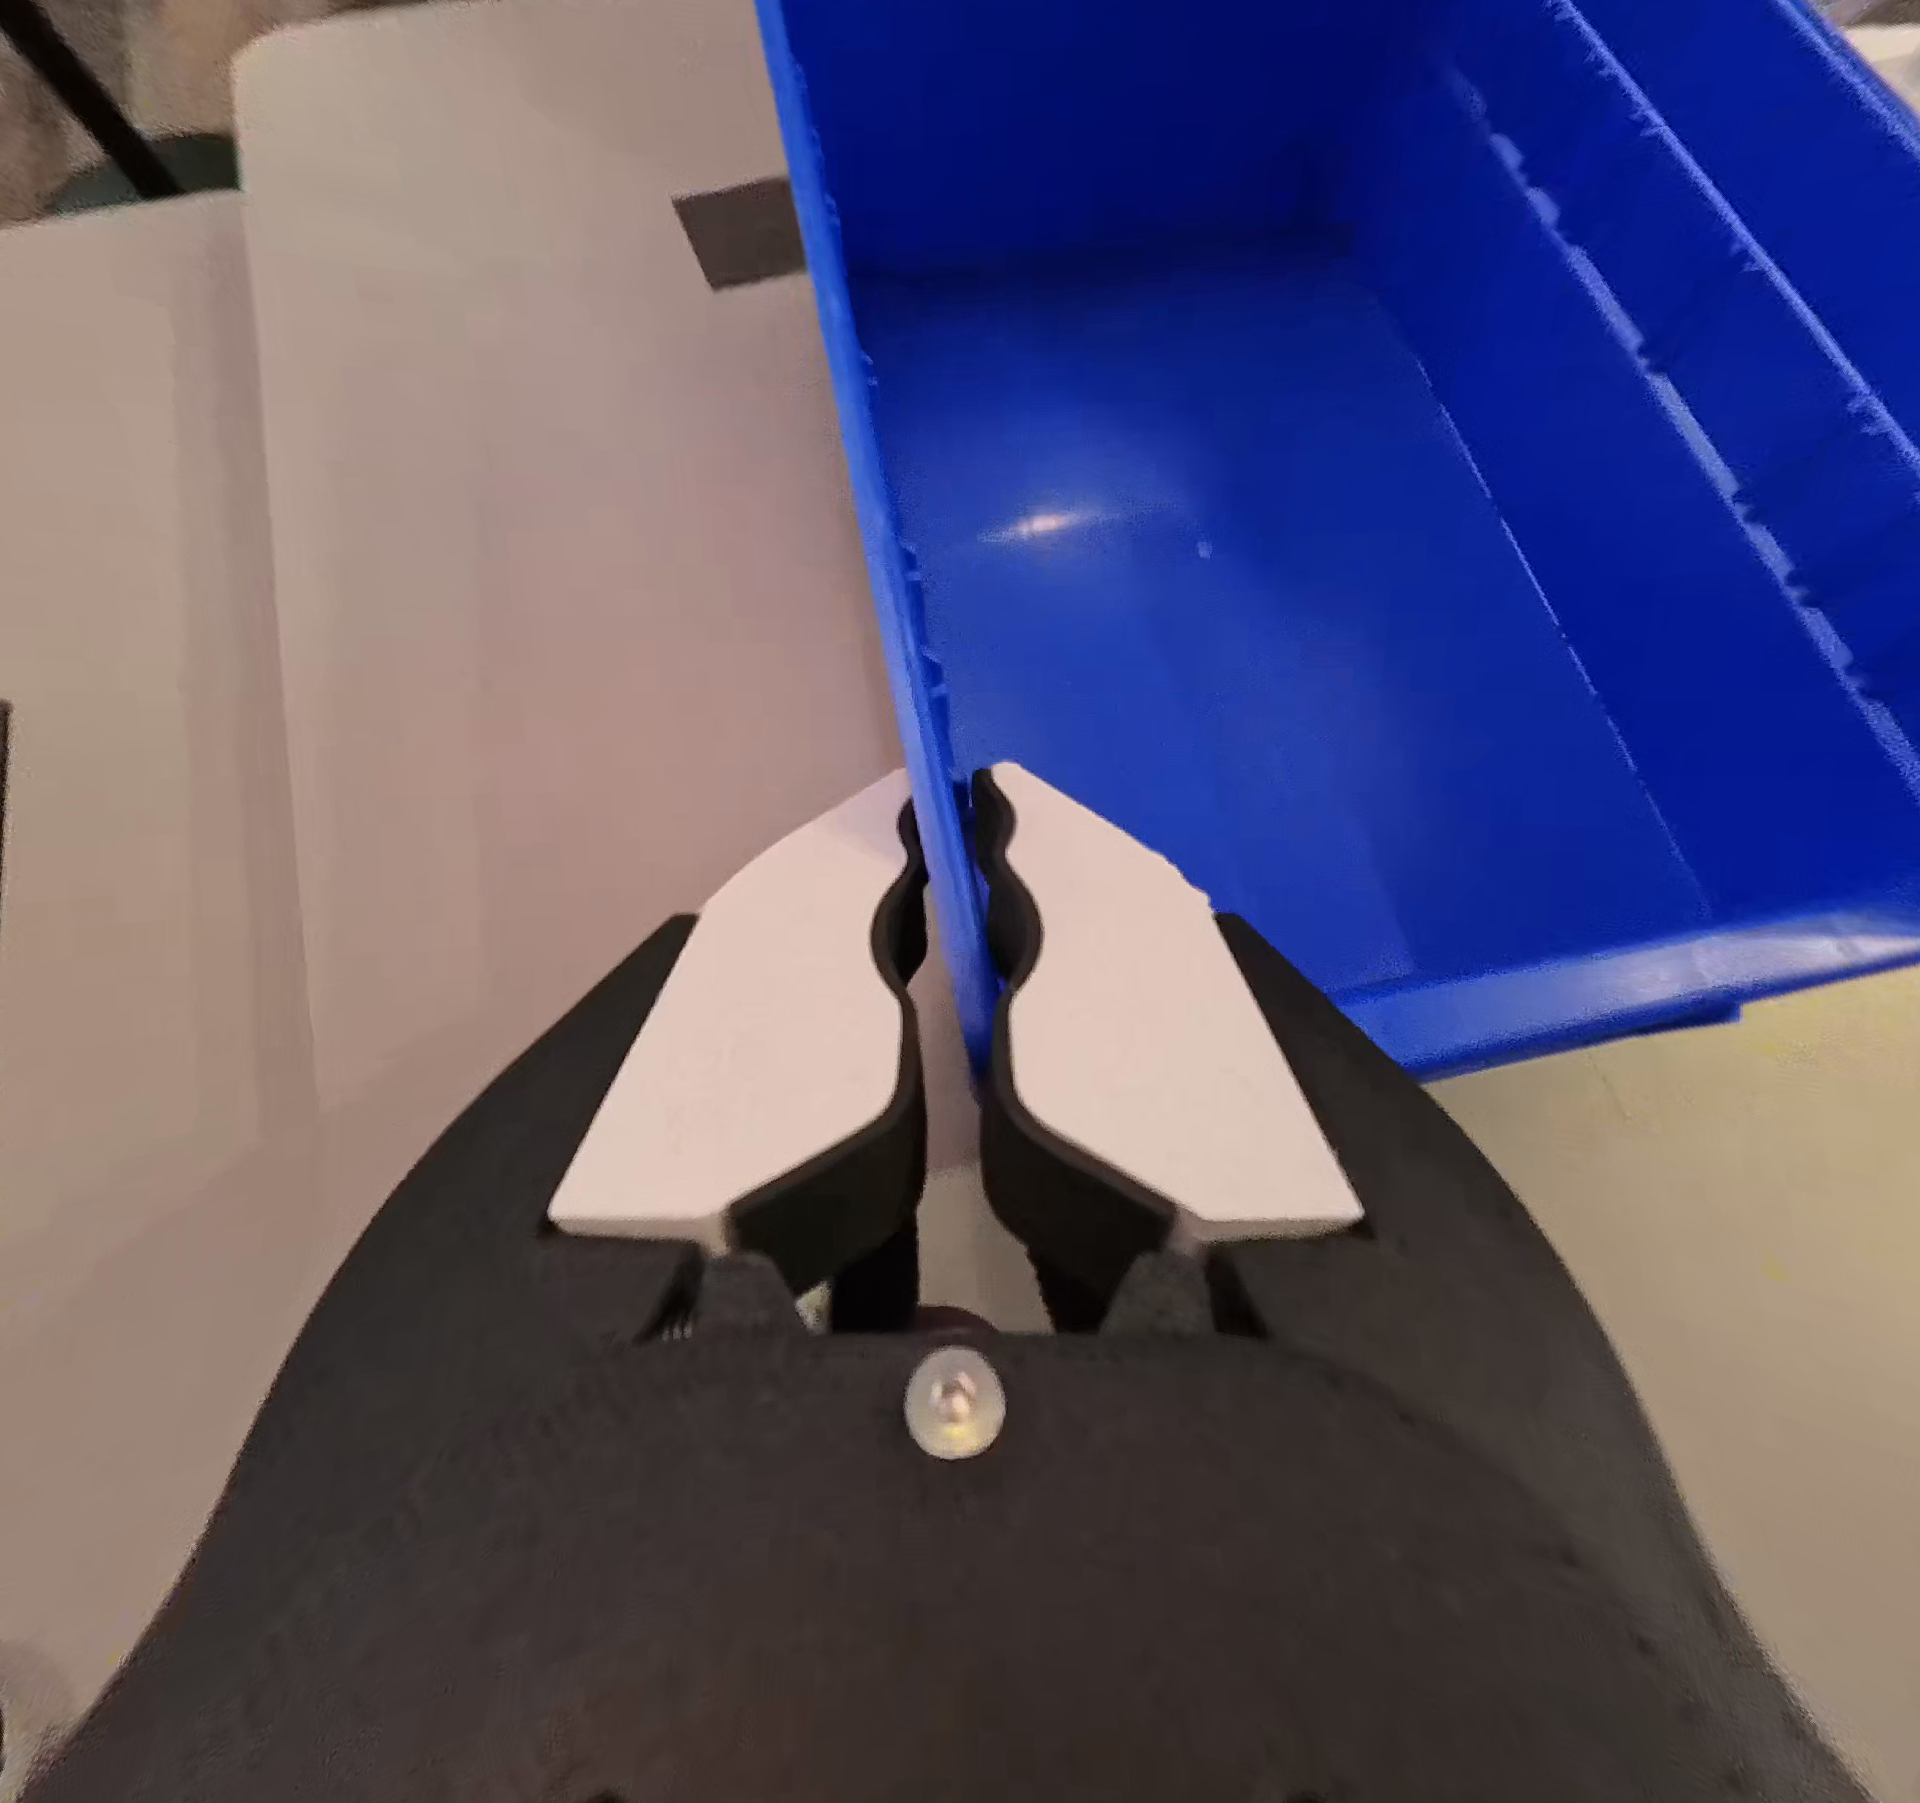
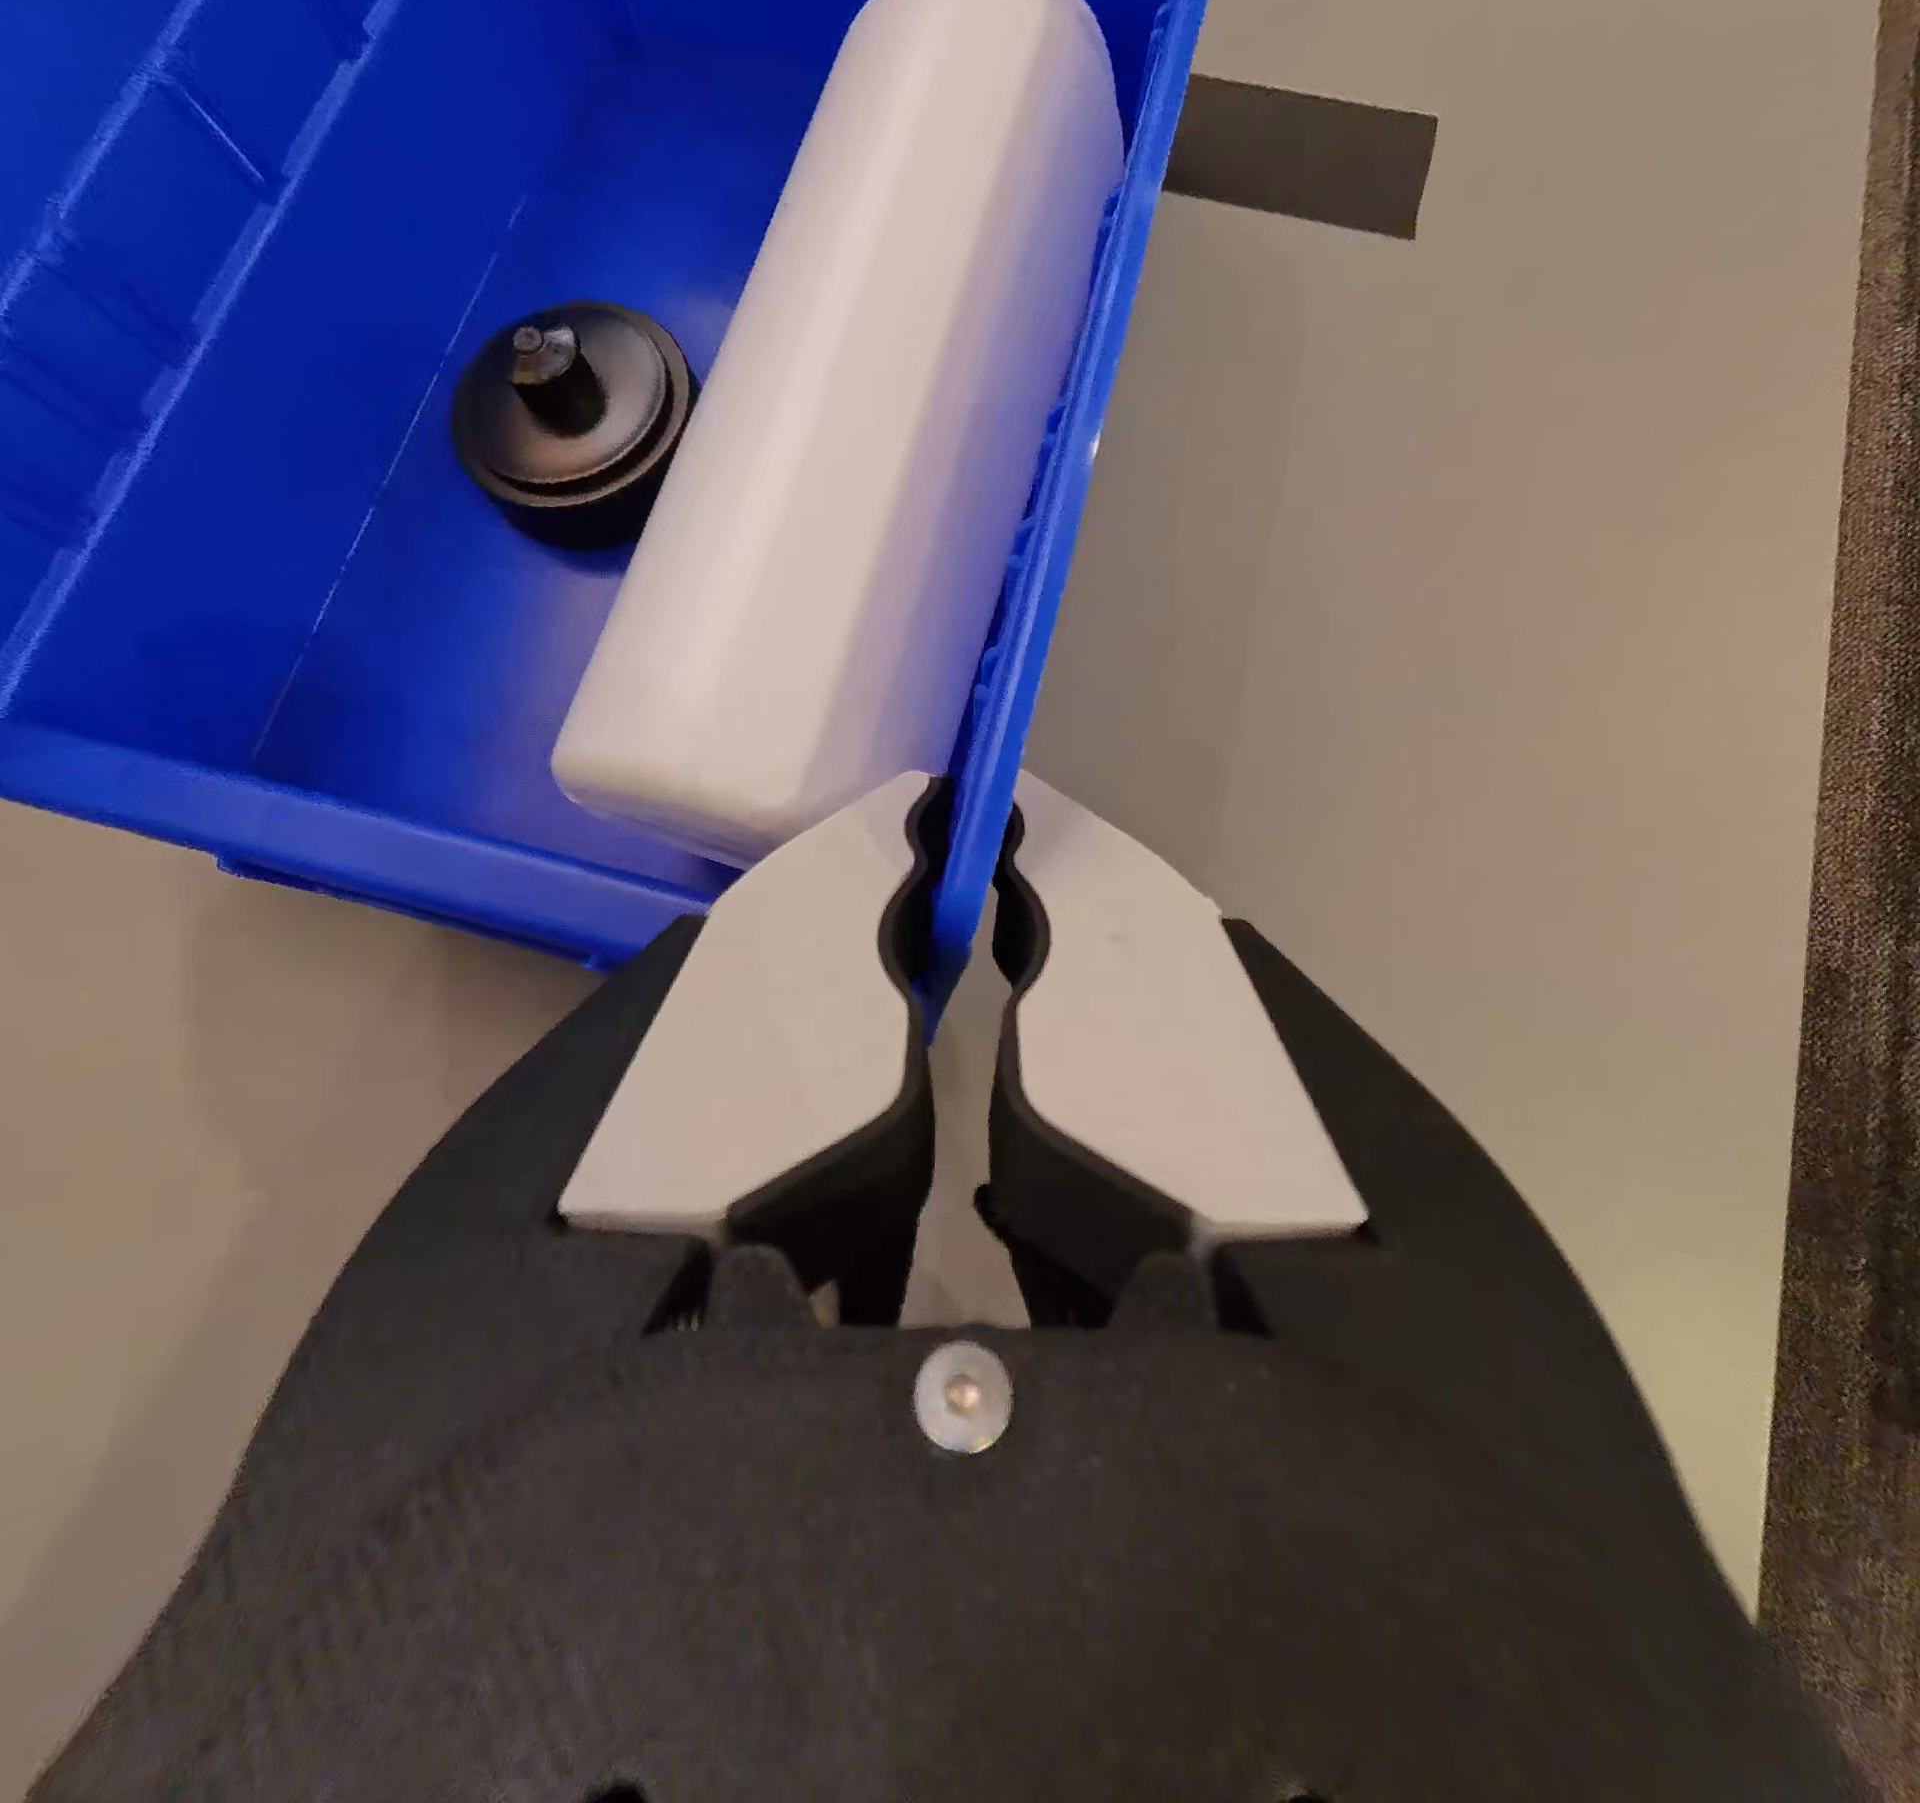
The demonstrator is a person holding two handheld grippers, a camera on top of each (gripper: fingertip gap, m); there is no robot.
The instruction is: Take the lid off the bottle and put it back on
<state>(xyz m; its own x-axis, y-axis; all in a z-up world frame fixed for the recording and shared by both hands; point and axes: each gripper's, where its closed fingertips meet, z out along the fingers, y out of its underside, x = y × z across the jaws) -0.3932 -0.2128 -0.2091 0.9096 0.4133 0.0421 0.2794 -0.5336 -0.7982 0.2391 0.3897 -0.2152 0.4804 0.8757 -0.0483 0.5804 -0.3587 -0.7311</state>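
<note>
A blue plastic bin [image 1: 1299, 506] stands on the pale table. My left gripper [image 1: 948, 797] is shut on the bin's left wall, near its front corner. My right gripper [image 2: 968, 803] is shut on the bin's right wall [image 2: 1091, 465], near its front corner. In the right wrist view a white bottle [image 2: 842, 423] lies on its side inside the bin against the right wall. A black lid [image 2: 574, 418] lies on the bin floor left of the bottle, apart from it. The left wrist view shows only bare blue floor inside the bin.
Dark tape strips lie on the table beside the bin [image 1: 738, 231] [image 2: 1309, 158]. A dark fabric surface [image 2: 1860, 714] runs along the right edge of the table. Black legs and patterned floor [image 1: 125, 8] show at the far left.
</note>
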